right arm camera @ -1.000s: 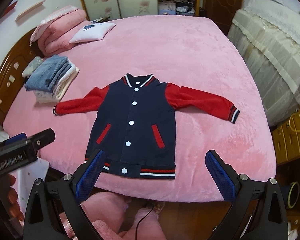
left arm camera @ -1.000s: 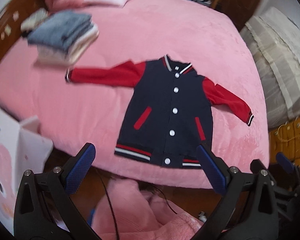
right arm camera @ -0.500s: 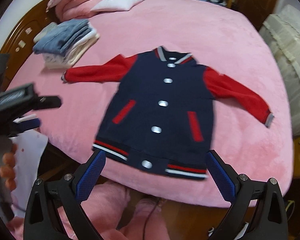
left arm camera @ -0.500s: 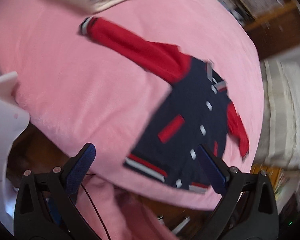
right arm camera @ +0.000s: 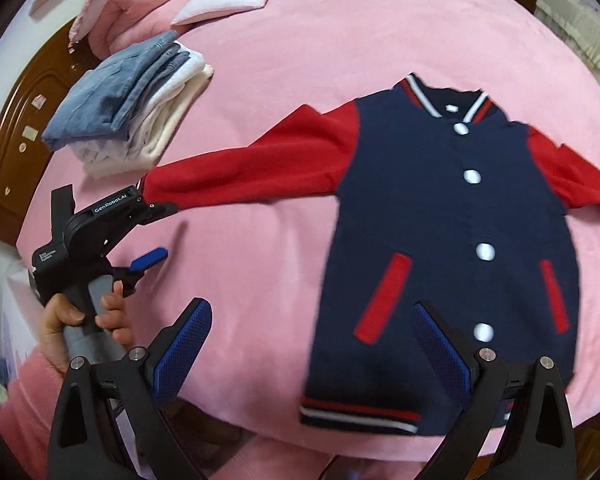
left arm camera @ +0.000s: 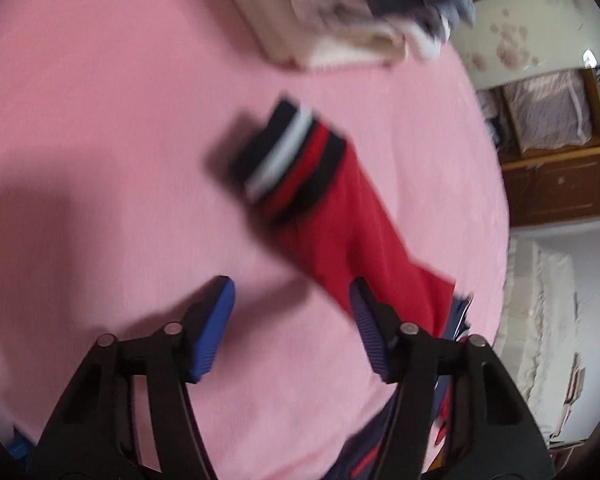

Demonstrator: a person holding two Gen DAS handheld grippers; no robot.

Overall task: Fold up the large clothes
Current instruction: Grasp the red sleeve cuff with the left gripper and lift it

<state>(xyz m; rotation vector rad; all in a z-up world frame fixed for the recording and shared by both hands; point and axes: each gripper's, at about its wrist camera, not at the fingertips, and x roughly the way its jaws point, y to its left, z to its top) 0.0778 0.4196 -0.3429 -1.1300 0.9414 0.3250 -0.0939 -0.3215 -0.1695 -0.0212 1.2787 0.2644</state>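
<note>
A navy varsity jacket (right arm camera: 452, 216) with red sleeves and white buttons lies flat, face up, on the pink bed (right arm camera: 260, 264). Its left sleeve (right arm camera: 252, 172) stretches toward the folded pile. In the left wrist view the sleeve's striped cuff (left arm camera: 288, 156) lies just ahead of my open left gripper (left arm camera: 292, 312), whose right finger is beside the red sleeve (left arm camera: 352, 240). The left gripper also shows in the right wrist view (right arm camera: 156, 232), open, at the cuff end. My right gripper (right arm camera: 312, 340) is open and empty, over the jacket's lower left edge.
A pile of folded clothes (right arm camera: 128, 96), denim on top, sits at the bed's left beside the cuff. Pink pillows (right arm camera: 140, 12) and a white cushion (right arm camera: 228, 0) lie at the head. A wooden headboard (right arm camera: 28, 120) is on the left.
My left gripper has swung left and down close to the left sleeve's cuff. My right gripper has moved closer to the jacket's hem. The jacket has not moved.
</note>
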